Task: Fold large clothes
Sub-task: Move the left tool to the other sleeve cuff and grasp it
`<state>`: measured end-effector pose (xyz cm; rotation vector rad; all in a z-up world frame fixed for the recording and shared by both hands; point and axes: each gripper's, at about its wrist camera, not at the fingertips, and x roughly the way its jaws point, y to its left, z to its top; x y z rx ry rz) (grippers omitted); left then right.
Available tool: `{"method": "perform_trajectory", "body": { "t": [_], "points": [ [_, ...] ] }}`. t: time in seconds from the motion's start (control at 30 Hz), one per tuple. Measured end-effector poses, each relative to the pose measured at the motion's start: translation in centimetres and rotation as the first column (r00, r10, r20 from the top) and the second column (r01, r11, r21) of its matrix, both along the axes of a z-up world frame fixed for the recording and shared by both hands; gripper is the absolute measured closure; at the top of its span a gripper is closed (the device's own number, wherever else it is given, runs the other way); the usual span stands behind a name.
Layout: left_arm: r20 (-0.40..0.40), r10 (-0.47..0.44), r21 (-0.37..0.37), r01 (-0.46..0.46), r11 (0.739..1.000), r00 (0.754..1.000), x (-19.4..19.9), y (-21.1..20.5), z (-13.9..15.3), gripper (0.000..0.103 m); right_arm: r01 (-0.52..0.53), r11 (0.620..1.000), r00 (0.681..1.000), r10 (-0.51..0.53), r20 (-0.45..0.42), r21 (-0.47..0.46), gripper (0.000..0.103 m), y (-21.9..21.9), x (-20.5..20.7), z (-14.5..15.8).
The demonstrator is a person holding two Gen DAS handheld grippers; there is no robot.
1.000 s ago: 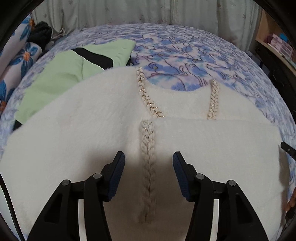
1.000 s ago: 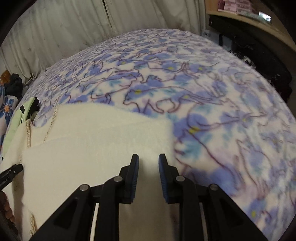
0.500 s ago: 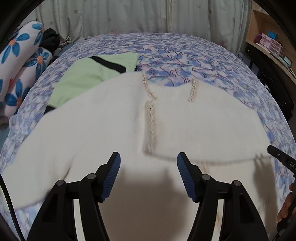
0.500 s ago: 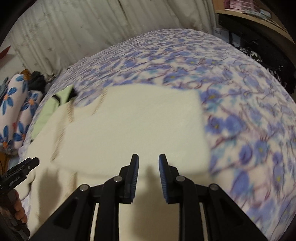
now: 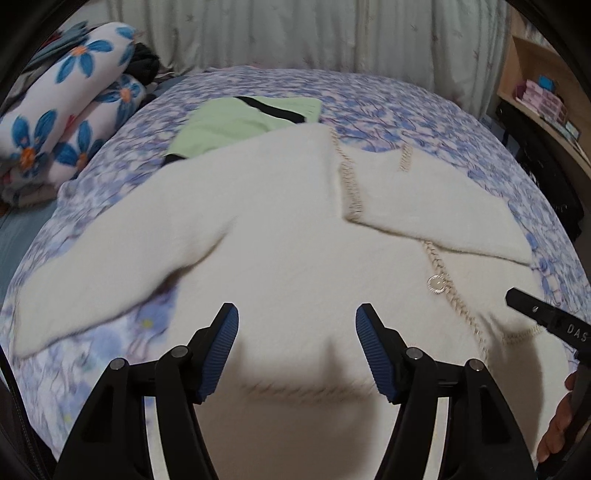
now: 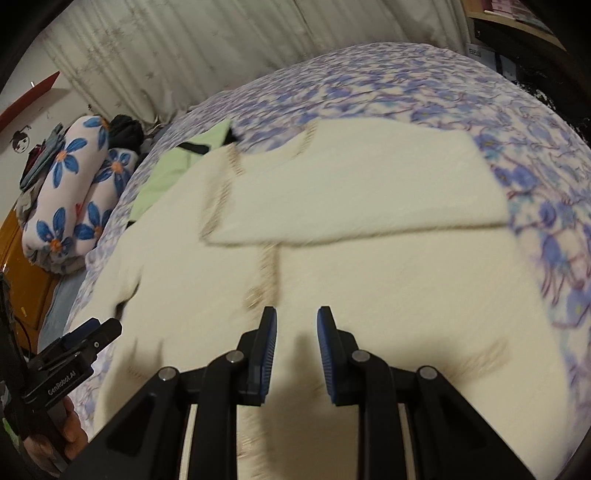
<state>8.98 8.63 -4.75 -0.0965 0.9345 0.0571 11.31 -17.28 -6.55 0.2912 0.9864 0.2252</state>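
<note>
A large fluffy white cardigan [image 5: 288, 236] with beige braided trim lies flat on the bed, its right sleeve folded across the chest [image 5: 436, 214] and its left sleeve [image 5: 110, 273] stretched out. It also shows in the right wrist view [image 6: 351, 240]. My left gripper [image 5: 297, 325] is open and empty above the cardigan's lower part. My right gripper [image 6: 297, 332] hangs above the hem, jaws a little apart, holding nothing.
A light green garment [image 5: 243, 122] lies beyond the cardigan on the blue floral bedspread [image 5: 406, 99]. Rolled flowered bedding [image 5: 62, 110] lies at the left. Curtains [image 5: 314, 33] hang behind the bed, and shelves [image 5: 546, 103] stand at the right.
Both grippers have pulled back and up from the cardigan, so much more of it shows. The left gripper has opened wider. The folded sleeve stays on the chest.
</note>
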Motion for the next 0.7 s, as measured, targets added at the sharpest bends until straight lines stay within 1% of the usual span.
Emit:
{"method": "perform_trajectory", "body": {
  "t": [0.17, 0.33, 0.43, 0.53, 0.63, 0.7],
  "points": [
    [0.024, 0.059, -0.041, -0.058, 0.997, 0.998, -3.0, 3.9, 0.0, 0.034, -0.050, 0.999, 0.999, 0.050, -0.007, 0.016, 0.080, 4.1, -1.5, 0.4],
    [0.026, 0.109, -0.076, -0.107, 0.991, 0.994, -4.8, 7.9, -0.7, 0.034, -0.131, 0.991, 0.991, 0.132, 0.015, -0.040, 0.080, 9.1, -2.3, 1.2],
    [0.022, 0.157, -0.127, -0.153, 0.980, 0.987, -5.5, 10.8, -1.3, 0.034, -0.170, 0.984, 0.985, 0.171, 0.027, -0.058, 0.080, 11.7, -2.5, 1.5],
    [0.002, 0.214, -0.188, -0.210, 0.959, 0.977, -6.0, 14.1, -2.3, 0.034, -0.211, 0.974, 0.976, 0.215, 0.038, -0.079, 0.080, 14.5, -2.6, 1.7],
    [-0.020, 0.282, -0.263, -0.278, 0.924, 0.959, -6.6, 17.9, -3.8, 0.034, -0.250, 0.963, 0.966, 0.255, 0.043, -0.103, 0.080, 16.9, -2.5, 1.6],
    [-0.031, 0.323, -0.297, -0.317, 0.901, 0.946, -7.0, 19.9, -4.7, 0.034, -0.273, 0.955, 0.959, 0.280, 0.045, -0.117, 0.080, 18.7, -2.3, 1.4]
  ]
}}
